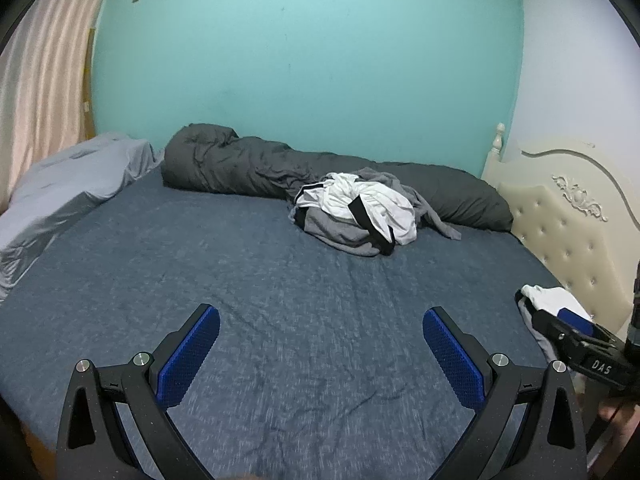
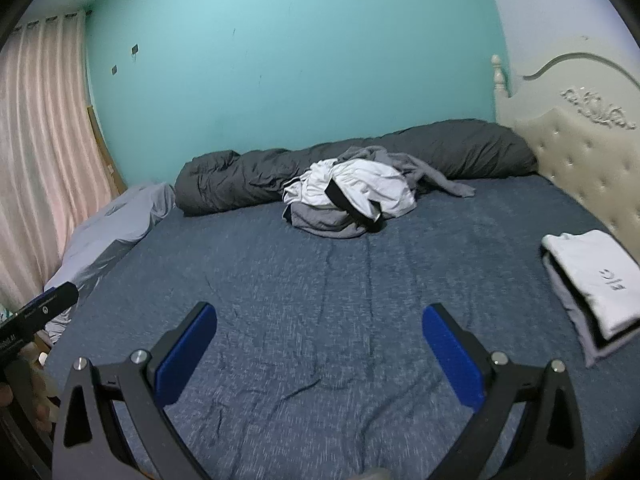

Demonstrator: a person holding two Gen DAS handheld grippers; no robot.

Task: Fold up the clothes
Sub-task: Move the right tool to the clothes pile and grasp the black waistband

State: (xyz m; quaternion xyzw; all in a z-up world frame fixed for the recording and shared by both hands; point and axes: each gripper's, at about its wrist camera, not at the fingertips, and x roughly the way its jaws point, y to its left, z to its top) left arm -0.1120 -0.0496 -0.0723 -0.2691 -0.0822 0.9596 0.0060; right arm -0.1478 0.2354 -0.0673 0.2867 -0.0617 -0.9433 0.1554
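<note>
A loose pile of clothes (image 1: 356, 212), white, grey and black, lies at the far middle of the blue bed sheet (image 1: 256, 280); the same pile (image 2: 352, 196) shows in the right wrist view. A stack of folded clothes (image 2: 592, 284), white on top of grey, rests at the right near the headboard. My left gripper (image 1: 320, 336) hovers open over bare sheet, nothing between its blue pads. My right gripper (image 2: 320, 332) is open too, well short of the pile. In the left wrist view the right gripper's body (image 1: 576, 344) partly hides the folded stack (image 1: 548, 300).
A rolled dark grey duvet (image 1: 248, 164) runs along the teal wall behind the pile. A grey pillow (image 1: 68, 184) sits at the left by a pink curtain (image 1: 44, 72). The cream tufted headboard (image 2: 584, 156) bounds the right side. Wide bare sheet lies between grippers and pile.
</note>
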